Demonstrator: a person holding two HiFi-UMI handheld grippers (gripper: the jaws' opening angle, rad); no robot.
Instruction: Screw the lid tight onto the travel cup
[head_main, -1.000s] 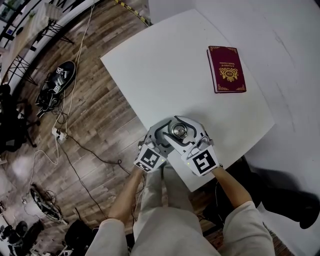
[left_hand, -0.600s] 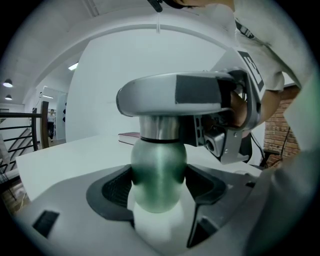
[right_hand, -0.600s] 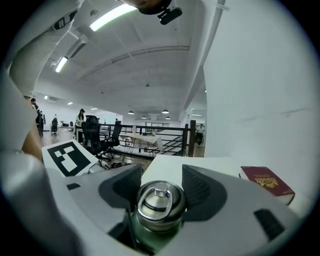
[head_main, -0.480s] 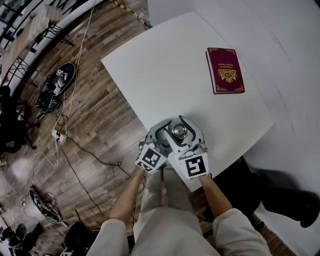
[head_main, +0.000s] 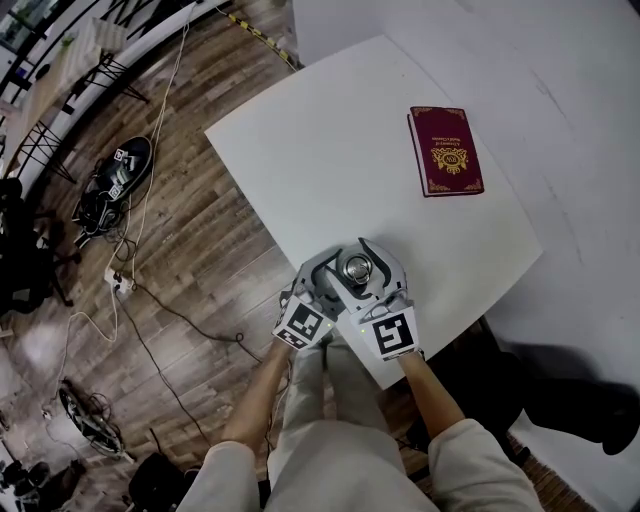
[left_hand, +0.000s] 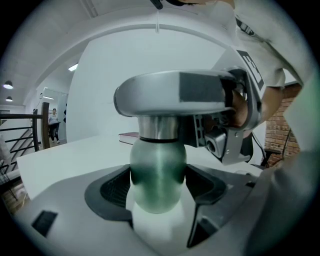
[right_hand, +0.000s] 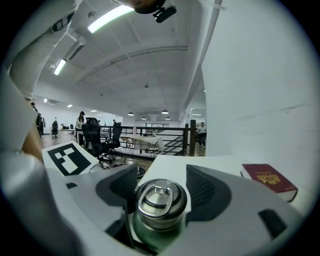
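While the fingers of my left gripper clamp the upright green metal travel cup at the white bench's near edge, my right gripper, its jaws just opening, loosely straddles the steel ring-topped lid, so I would re-grip and twist about that vertical axis.

There's the travel cup, body in satin green metal with a soft sheen. Its lid is brushed steel, brighter on the ring. The left gripper has a matt grey plastic shell and black ribbed pads. The table is smooth matt white. The book, upper right, has a maroon textured cover with gold stamping. The floor, left, is glossy wood planks.
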